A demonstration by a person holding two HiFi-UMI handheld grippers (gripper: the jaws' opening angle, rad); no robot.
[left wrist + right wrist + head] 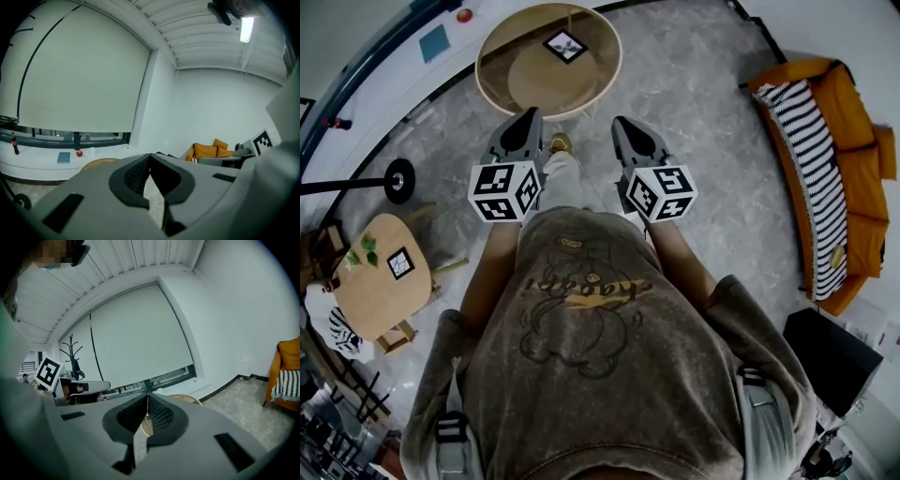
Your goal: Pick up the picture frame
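A small black-framed square picture point(565, 44) lies flat on the round wooden table point(502, 37) ahead of me in the head view. My left gripper point(531, 118) and right gripper point(622, 125) are held side by side in front of my chest, short of the table and pointing toward it. Both are shut with nothing between the jaws. In the left gripper view the shut gripper point(150, 163) points past the table's rim point(96, 163). In the right gripper view the shut gripper point(147, 401) has the table point(186, 400) just beyond it.
An orange sofa point(853, 159) with a striped blanket stands at the right. A small wooden side table point(375, 300) with another framed square point(400, 263) is at the left, beside a coat stand's black base point(399, 180). A dark box point(830, 361) sits at the lower right.
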